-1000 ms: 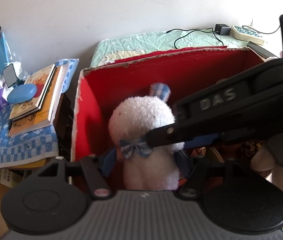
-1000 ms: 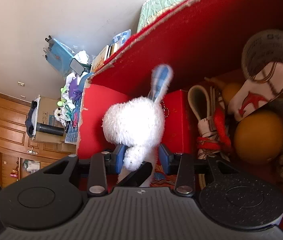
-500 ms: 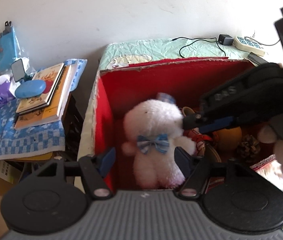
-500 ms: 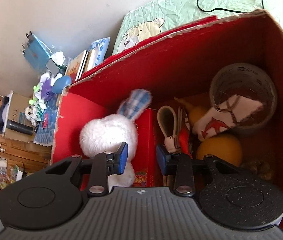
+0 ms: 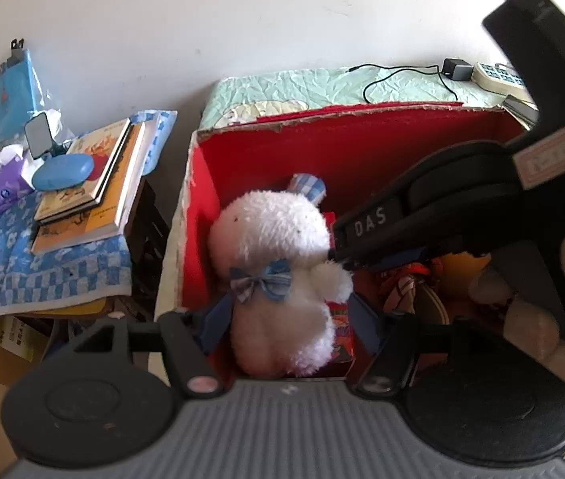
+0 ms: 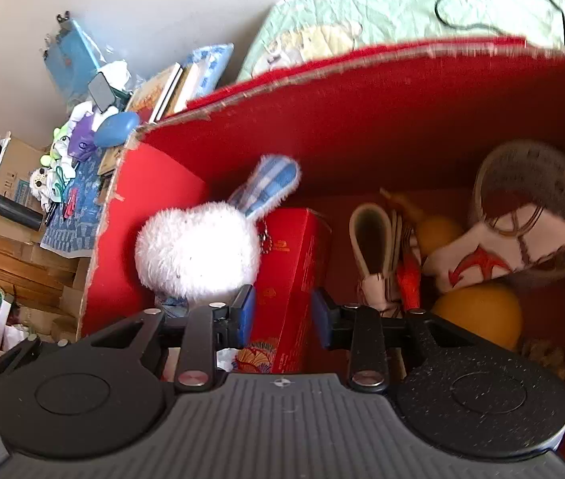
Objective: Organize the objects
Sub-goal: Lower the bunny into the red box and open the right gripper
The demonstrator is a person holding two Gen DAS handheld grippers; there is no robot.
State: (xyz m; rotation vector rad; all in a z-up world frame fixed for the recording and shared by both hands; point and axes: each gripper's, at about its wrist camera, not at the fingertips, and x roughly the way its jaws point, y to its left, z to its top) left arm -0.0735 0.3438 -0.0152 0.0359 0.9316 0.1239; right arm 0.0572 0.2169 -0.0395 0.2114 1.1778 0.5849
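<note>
The left hand-held gripper (image 5: pixel 288 321) is spread wide around a white plush rabbit (image 5: pixel 278 267), not gripping it. The right hand-held gripper (image 6: pixel 282 315) is also released, straddling a small red carton (image 6: pixel 294 275). The rabbit stands upright at the left end of a red box (image 5: pixel 362 147), beside the carton.

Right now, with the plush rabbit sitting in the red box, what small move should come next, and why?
Probably lift both tongs clear. The plush rabbit rests in the red box beside the red carton, and the left tongs and right tongs stand open, gripping nothing.
</note>
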